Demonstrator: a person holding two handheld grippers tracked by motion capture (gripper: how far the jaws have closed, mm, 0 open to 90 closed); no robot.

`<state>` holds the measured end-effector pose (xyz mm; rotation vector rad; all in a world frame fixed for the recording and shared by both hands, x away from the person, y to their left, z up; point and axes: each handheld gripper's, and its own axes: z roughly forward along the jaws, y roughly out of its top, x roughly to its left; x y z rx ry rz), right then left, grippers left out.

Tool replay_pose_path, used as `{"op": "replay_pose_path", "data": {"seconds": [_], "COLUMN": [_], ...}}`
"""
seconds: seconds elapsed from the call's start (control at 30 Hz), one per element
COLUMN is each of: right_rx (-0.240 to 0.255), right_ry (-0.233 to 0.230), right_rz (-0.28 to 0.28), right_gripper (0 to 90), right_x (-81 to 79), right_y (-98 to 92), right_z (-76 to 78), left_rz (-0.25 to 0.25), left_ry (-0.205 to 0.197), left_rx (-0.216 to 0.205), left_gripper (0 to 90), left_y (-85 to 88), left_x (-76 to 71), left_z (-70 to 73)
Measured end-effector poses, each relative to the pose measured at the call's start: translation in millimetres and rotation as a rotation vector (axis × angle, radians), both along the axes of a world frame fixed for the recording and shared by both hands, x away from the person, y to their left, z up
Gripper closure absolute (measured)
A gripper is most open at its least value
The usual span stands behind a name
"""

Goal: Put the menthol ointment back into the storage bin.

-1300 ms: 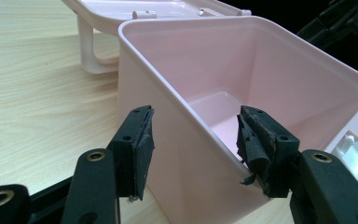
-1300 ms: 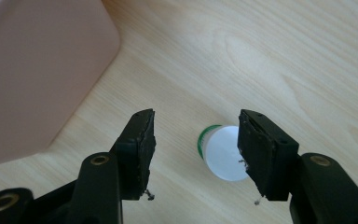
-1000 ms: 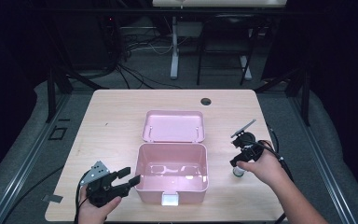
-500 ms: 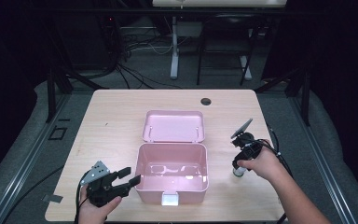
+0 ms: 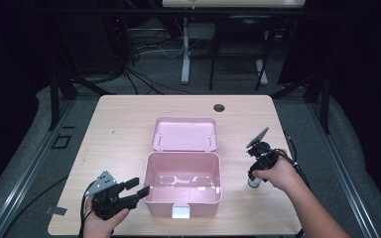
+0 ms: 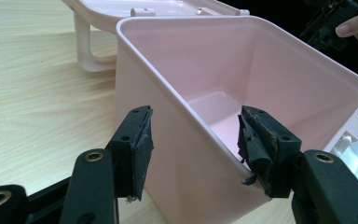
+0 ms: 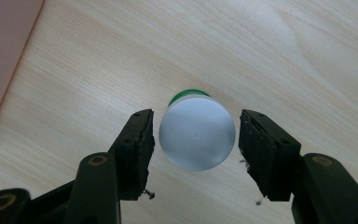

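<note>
A pink plastic box [image 5: 151,163] stands open in the middle of the table, its lid [image 5: 184,134] folded back behind it. My left gripper [image 5: 140,186] is open at the box's front left corner. In the left gripper view [image 6: 193,135] one jaw stands outside the box wall [image 6: 177,154] and the other inside. Right of the box, a small bottle [image 5: 252,183] stands upright, with a white cap and a green band. My right gripper [image 5: 254,177] points down over it. In the right gripper view [image 7: 196,135] the open jaws flank the bottle [image 7: 198,133], with small gaps on both sides.
The box is empty inside, with a white latch [image 5: 180,211] on its front wall. A round cable hole [image 5: 219,107] sits near the table's far edge. Bare wood lies left of the box and behind the lid. Cables and table legs cross the dark floor beyond.
My right gripper has come down and slightly nearer, so its jaws now stand around the bottle. The left gripper and the box have stayed put.
</note>
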<state>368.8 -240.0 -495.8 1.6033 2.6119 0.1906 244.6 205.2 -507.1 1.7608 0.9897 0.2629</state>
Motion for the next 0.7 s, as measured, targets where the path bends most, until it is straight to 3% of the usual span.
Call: {"op": "replay_pose_path", "data": {"seconds": [0.27, 0.7], "right_rx": [0.022, 0.025], "right_ry": [0.013, 0.027], "right_rz": [-0.025, -0.019], "right_gripper": [47.5, 49.6], "right_x": [-0.2, -0.7], "right_y": [-3.9, -5.4], "right_z": [-7.6, -13.3], "left_rz": [-0.001, 0.000], "left_ry": [0.000, 0.006], "left_rx": [-0.005, -0.007], "left_gripper": [44.9, 44.7], "left_y": [-0.2, -0.2], "left_x": [0.6, 0.7], "left_z": [-0.6, -0.9]}}
